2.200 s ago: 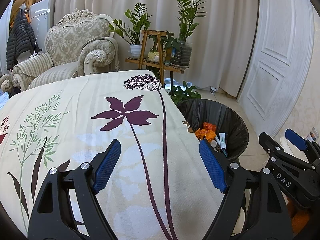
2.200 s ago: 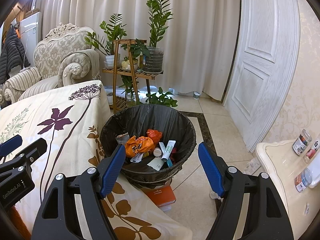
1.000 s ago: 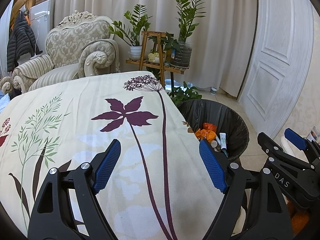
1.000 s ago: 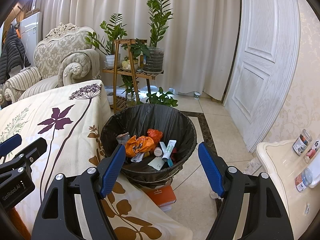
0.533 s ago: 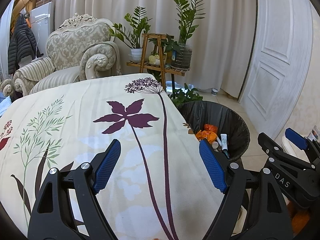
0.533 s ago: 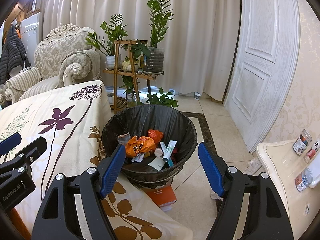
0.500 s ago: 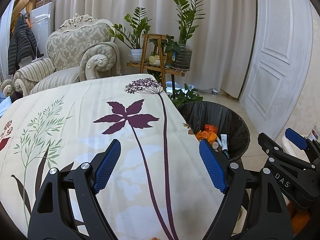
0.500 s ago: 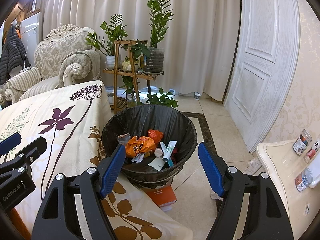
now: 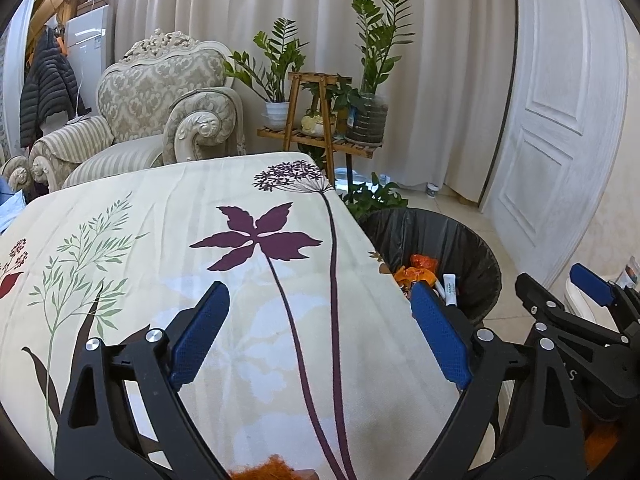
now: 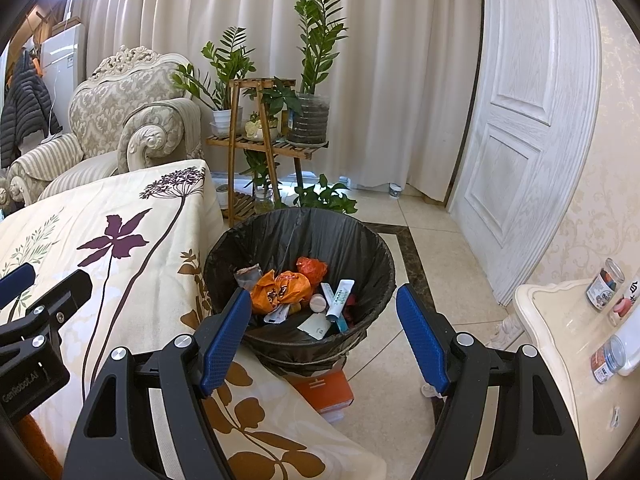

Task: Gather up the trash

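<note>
Place: a home living room.
Seating: an ornate carved armchair (image 9: 168,92) in damask and striped fabric.
Table: a floral tablecloth (image 9: 224,264) in cream, purple and green.
Plants: potted plants (image 10: 316,80) on a wooden stand (image 10: 260,140) against full-length cream curtains (image 10: 400,60).
Door: a white panelled door (image 10: 528,112) beside patterned wallpaper.
Floor: glossy tiles with a dark border.
Household signs: a lined trash bin (image 10: 360,240) beside the table, a puffer jacket (image 9: 46,88) hanging at the left.
</note>
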